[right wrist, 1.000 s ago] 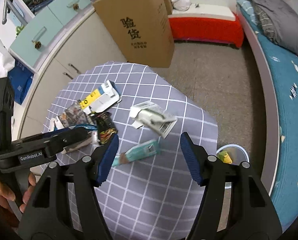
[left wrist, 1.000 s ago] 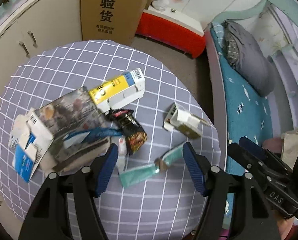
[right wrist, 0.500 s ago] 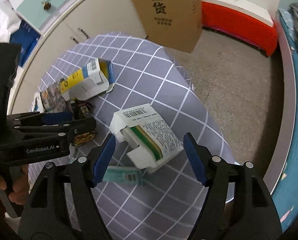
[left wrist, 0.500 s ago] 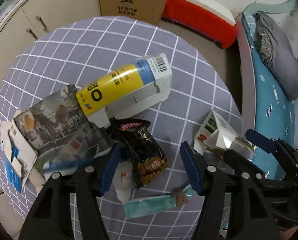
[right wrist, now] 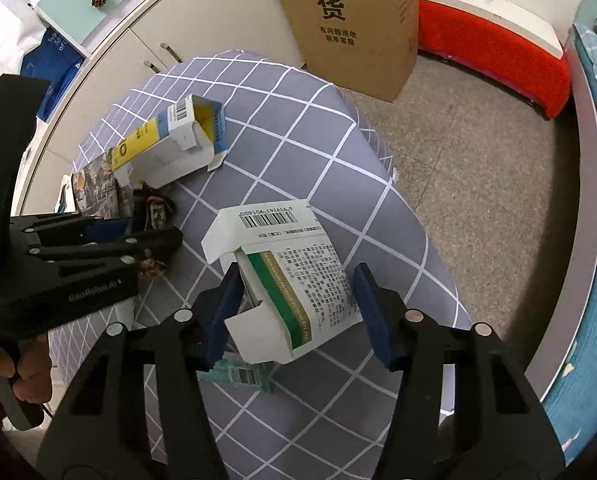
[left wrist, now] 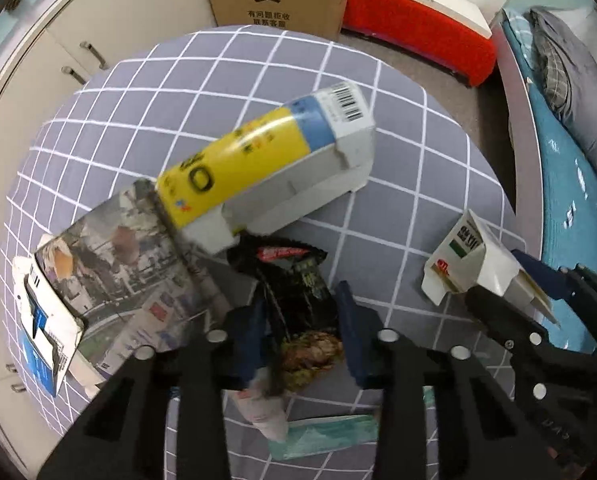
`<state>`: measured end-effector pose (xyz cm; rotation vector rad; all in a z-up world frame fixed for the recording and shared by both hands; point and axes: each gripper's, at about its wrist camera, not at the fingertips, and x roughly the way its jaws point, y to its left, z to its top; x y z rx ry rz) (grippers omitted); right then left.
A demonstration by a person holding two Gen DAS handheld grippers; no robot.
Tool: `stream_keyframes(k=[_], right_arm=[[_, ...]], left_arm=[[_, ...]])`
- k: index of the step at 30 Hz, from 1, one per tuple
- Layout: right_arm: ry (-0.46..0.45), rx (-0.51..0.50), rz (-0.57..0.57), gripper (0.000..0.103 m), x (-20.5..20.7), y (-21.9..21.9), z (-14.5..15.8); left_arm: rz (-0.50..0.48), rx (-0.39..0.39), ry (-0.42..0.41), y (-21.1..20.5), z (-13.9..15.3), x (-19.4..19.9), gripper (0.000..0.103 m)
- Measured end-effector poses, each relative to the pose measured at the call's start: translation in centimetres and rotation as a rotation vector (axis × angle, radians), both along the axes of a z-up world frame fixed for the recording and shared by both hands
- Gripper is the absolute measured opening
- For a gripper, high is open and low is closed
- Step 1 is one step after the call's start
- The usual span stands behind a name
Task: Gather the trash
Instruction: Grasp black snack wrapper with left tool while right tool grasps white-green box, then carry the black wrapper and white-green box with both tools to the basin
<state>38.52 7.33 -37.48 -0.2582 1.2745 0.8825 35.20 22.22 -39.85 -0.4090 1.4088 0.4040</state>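
Trash lies on a round table with a grey checked cloth [left wrist: 258, 80]. My left gripper [left wrist: 298, 312] is open, its blue fingers on either side of a dark snack wrapper [left wrist: 298, 280]. A yellow and white carton [left wrist: 266, 164] lies beyond it, over a printed paper box [left wrist: 118, 272]. A teal sachet [left wrist: 322, 438] lies under the left gripper. My right gripper [right wrist: 294, 300] is open, its fingers astride a white and green medicine box [right wrist: 294, 280]; that box also shows in the left wrist view [left wrist: 470, 264].
A tall cardboard box [right wrist: 350, 20] stands on the floor behind the table. A red and white bench [right wrist: 494, 40] lies beyond it. Cupboards [right wrist: 146, 20] line the left side. A bed with a teal cover [left wrist: 570, 184] runs along the right.
Both grippers have moved down and forward toward the table. The left has closed in around the snack wrapper, the right around the white and green box. Both jaws look narrower.
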Motion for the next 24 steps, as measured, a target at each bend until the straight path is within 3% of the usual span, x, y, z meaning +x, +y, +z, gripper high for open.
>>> stream_keyframes(k=[3, 14, 18, 24], right_arm=[[0.011, 0.003, -0.009, 0.052, -0.4, -0.2, 0.3], [0.004, 0.053, -0.143, 0.052, -3.5, -2.0, 4.3], [-0.02, 0.091, -0.223, 0.052, -5.5, -2.9, 6.6], [-0.042, 0.159, -0.377, 0.052, -9.1, -5.2, 9.6]], left_arm=[[0.026, -0.033, -0.024, 0.7, 0.3, -1.0, 0.023], [0.021, -0.136, -0.204, 2.0, 5.6, -6.0, 0.022], [-0.024, -0.165, -0.257, 1.6, 7.9, -8.6, 0.022], [-0.184, -0.176, -0.323, -1.4, 11.1, -10.6, 0.022]])
